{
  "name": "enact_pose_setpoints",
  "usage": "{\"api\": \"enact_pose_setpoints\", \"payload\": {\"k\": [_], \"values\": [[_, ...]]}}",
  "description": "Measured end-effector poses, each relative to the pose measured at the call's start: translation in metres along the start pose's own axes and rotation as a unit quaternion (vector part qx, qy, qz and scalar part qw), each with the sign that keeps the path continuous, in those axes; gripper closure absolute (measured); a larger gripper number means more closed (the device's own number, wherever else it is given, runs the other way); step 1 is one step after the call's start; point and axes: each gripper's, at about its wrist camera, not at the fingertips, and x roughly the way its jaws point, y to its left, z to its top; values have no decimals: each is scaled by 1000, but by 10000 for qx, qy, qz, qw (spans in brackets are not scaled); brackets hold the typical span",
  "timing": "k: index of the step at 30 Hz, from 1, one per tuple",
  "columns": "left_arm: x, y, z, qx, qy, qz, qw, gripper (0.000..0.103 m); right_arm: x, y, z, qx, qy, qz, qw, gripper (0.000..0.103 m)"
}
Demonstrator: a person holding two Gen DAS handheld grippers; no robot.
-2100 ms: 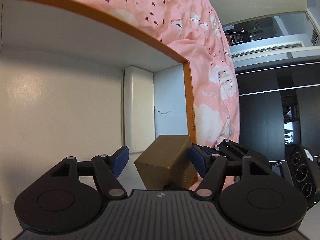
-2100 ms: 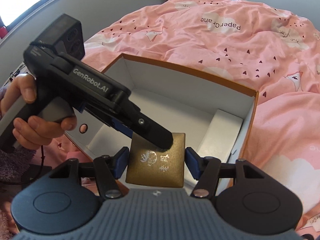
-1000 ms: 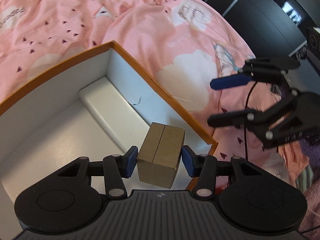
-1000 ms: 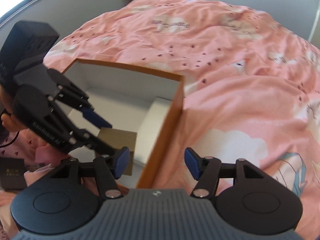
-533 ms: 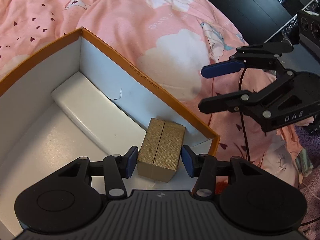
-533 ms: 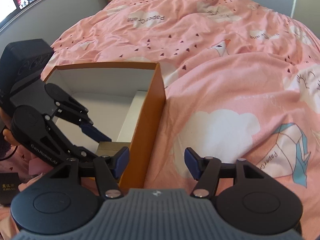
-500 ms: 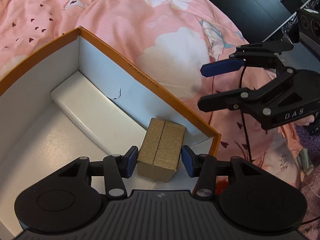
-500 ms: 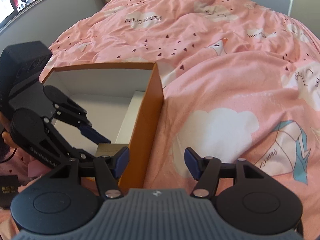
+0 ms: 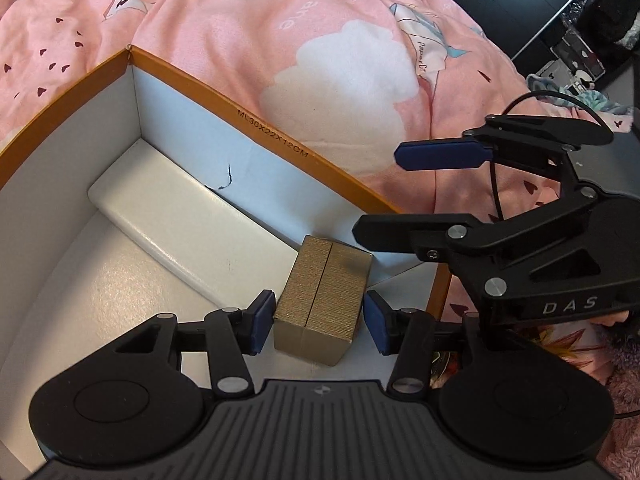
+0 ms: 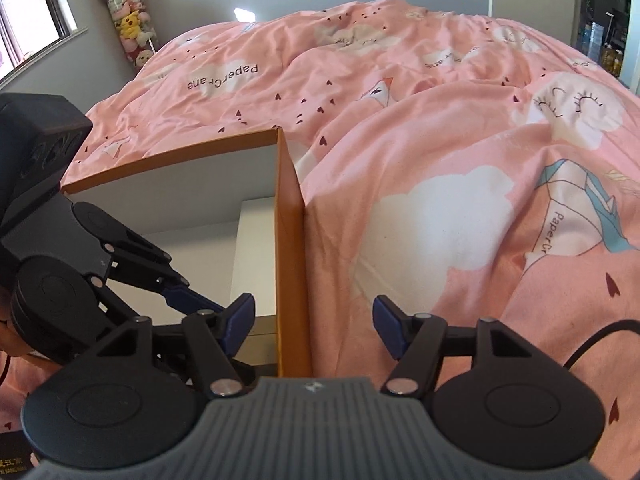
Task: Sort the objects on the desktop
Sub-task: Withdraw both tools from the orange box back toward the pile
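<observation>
Left wrist view: the left tool (image 9: 319, 322) points steeply down into an orange-rimmed cardboard box (image 9: 276, 136) with a white interior, which lies on a bed under a pink quilt (image 9: 248, 20) printed with clouds and paper cranes. A small gold box (image 9: 322, 300) stands on the box floor near its right wall, just in front of a long white insert (image 9: 176, 220) — and directly between the blue pads (image 9: 259, 320) of the left tool. A narrow gap shows at each side of the gold box, so the tool reads as released, not clenched. To the right, the right tool (image 9: 400, 196) hangs over the orange rim, its jaws spread wide with nothing between them.

Right wrist view: the right tool (image 10: 314, 322) straddles the near corner of the cardboard box (image 10: 290, 240), one pad inside, one over the quilt (image 10: 440, 140). Its jaws have just been opening further and grasp nothing. At left, the left tool (image 10: 188, 296) reaches down into the box; only a sliver of the gold box (image 10: 262, 326) shows. Plush toys (image 10: 130, 20) hang in the far corner of the room.
</observation>
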Motion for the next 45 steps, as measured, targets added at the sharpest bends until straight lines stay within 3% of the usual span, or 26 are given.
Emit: {"api": "enact_pose_setpoints", "payload": {"k": [10,16,20,21,27,30,31,37,45], "values": [[-8,3,-6,-403,-72,242,9989,42,-5,-3,-8,129,-8,138,9998,34],[-31,9,-15,-974,-538,194,9936,42,-6,-4,-9,129,-42,81,9999,34],[-40,17,-24,-1726,-695,205,9823,42,-6,-4,-9,160,-66,51,9998,34],[-41,19,-28,-2112,-782,337,9737,42,-6,-3,-10,164,-73,46,9998,34],[-30,42,-55,-3470,-843,-197,9339,43,-3,1,-12,91,-47,60,9999,34],[-21,46,-58,-3786,-867,-317,9209,62,-2,1,-13,60,-23,54,10000,34],[-18,47,-58,-3866,-872,-360,9174,63,-2,1,-13,54,-17,50,10000,34],[-2,42,-54,-4010,-852,-453,9110,75,-1,1,-14,33,10,47,10000,34],[0,34,-49,-3966,-911,-343,9128,77,0,4,-15,-7,34,97,9999,34]]}}
